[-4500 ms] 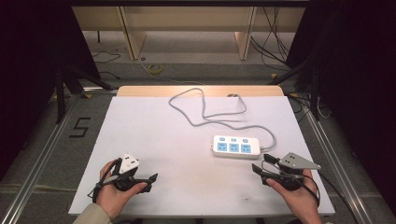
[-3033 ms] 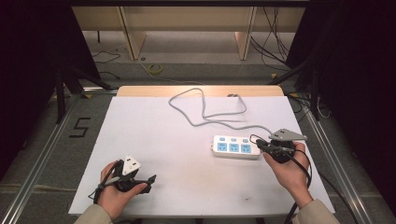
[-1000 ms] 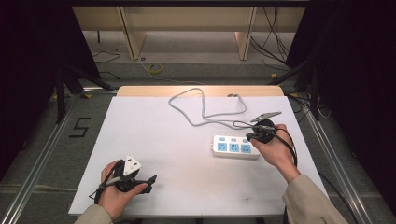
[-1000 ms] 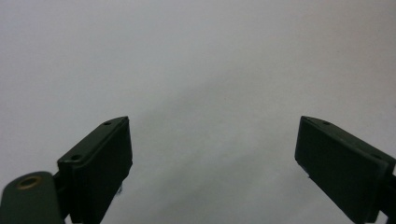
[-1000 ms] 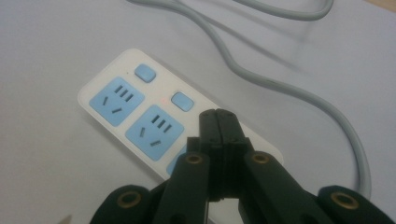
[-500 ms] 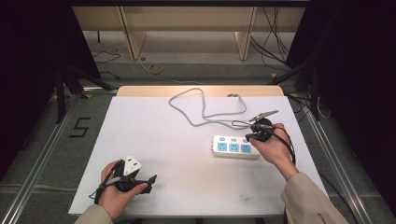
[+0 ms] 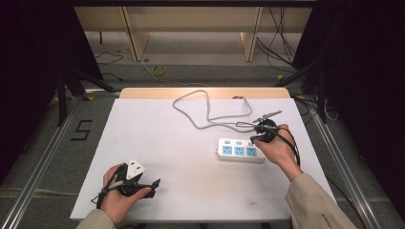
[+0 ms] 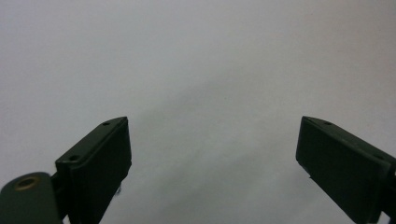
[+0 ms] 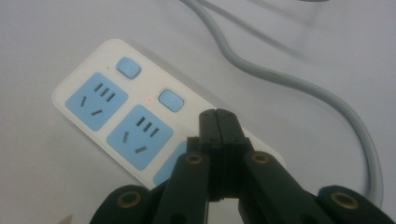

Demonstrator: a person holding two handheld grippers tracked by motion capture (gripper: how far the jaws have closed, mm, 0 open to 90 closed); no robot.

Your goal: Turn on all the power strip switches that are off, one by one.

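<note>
High view: white power strip (image 7: 240, 150) lying flat on the table (image 7: 157, 138), right of centre, its grey cord (image 7: 210, 112) looping toward the far edge. Right gripper (image 7: 264, 131) sits over the strip's right end, jaws pressed together with nothing between them; in the right gripper view their joined tip (image 9: 218, 122) points down beside the blue switch buttons (image 9: 171, 100), a pose suited to pressing rather than grasping. Left gripper (image 7: 143, 183) rests near the table's near-left edge, jaws spread wide, apparently parked out of the way.
</note>
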